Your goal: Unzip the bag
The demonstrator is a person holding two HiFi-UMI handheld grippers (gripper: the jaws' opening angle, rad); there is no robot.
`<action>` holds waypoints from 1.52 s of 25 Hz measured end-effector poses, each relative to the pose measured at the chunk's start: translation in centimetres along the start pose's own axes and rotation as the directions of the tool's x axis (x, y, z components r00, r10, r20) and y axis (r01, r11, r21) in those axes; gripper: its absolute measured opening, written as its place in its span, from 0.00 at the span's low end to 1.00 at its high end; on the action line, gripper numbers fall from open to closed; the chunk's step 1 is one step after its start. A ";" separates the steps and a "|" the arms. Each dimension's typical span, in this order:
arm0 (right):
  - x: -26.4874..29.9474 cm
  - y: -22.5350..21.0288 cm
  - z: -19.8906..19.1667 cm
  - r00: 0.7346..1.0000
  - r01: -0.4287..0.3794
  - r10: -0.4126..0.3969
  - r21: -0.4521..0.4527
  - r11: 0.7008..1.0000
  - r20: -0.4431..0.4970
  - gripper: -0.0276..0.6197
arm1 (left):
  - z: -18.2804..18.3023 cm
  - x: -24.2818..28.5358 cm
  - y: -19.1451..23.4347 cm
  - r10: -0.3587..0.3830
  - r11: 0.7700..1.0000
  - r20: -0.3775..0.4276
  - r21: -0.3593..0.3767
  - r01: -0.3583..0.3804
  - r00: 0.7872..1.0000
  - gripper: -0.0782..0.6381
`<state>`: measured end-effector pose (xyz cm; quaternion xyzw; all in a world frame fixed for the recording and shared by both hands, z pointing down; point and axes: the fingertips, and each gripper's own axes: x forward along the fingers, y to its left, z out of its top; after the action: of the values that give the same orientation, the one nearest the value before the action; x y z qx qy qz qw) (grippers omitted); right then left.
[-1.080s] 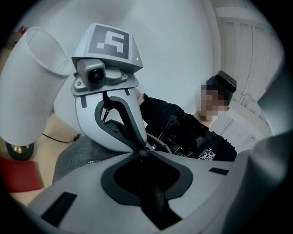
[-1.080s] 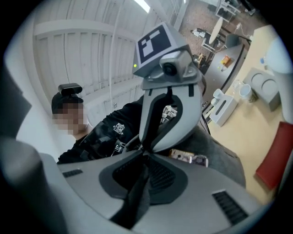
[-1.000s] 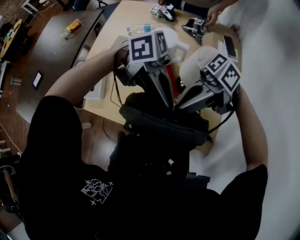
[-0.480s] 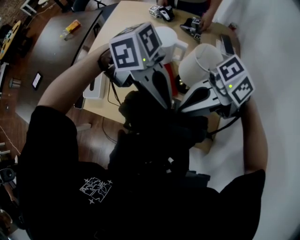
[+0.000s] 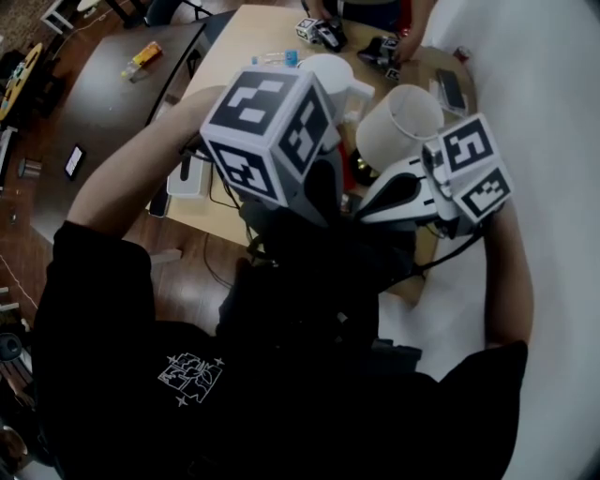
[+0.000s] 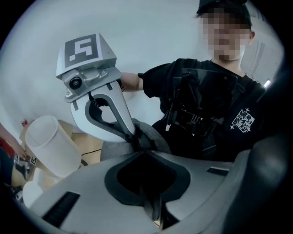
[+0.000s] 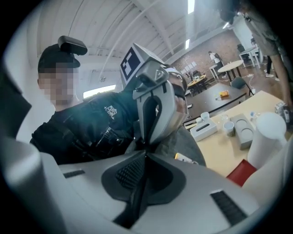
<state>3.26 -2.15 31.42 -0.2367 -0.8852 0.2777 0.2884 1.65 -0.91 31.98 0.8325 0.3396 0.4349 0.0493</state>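
Note:
A dark bag (image 5: 319, 272) stands against my body at the near table edge; it shows as grey fabric in the left gripper view (image 6: 153, 137) and the right gripper view (image 7: 192, 146). Both grippers meet tip to tip at its top. My left gripper (image 5: 333, 220) comes down from the left, its marker cube covering its jaws in the head view. In its own view, the left gripper (image 6: 143, 154) is pinched together on the bag's top edge. My right gripper (image 5: 354, 217) (image 7: 146, 153) is shut tight there too. Whether either holds the zipper pull is hidden.
The wooden table (image 5: 234, 47) beyond the bag carries a white cup (image 5: 398, 122), a white jug (image 5: 328, 70), a white box (image 5: 187, 173) and a phone (image 5: 448, 89). Spare grippers (image 5: 323, 28) lie at the far end by another person's hand. A red item (image 7: 242, 171) lies near the bag.
The left gripper has tilted and risen toward the head camera, so its cube now covers its jaws. The right gripper shifted slightly right. Both tips stay together on the bag's top.

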 end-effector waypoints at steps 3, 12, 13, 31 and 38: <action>0.0 -0.1 0.0 1.000 0.005 -0.005 -0.003 1.000 -0.005 0.07 | -0.5 0.5 0.2 0.032 0.999 -0.056 0.013 -0.032 0.998 0.13; 0.4 0.3 -0.2 0.998 0.040 -0.041 -0.034 0.999 -0.045 0.09 | -0.8 0.7 0.2 0.066 0.998 -0.029 0.016 -0.065 0.997 0.12; 0.4 0.3 -0.2 0.998 0.041 -0.043 -0.034 0.999 -0.053 0.09 | -0.8 0.7 0.3 0.064 0.998 -0.026 0.011 -0.063 0.998 0.12; 1.7 0.3 -1.1 0.954 0.209 -0.234 -0.143 0.967 -0.186 0.17 | -1.1 1.2 -0.1 0.091 0.996 -0.035 0.004 -0.091 0.995 0.12; 2.8 -0.5 -1.7 0.913 0.257 -0.314 -0.232 0.938 -0.261 0.11 | -1.2 1.4 -0.3 0.085 0.996 -0.043 0.006 -0.085 0.995 0.12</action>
<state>2.21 -0.25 33.98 -0.1696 -0.8802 0.1072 0.4301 1.09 -0.10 33.60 0.8366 0.3057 0.4541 0.0218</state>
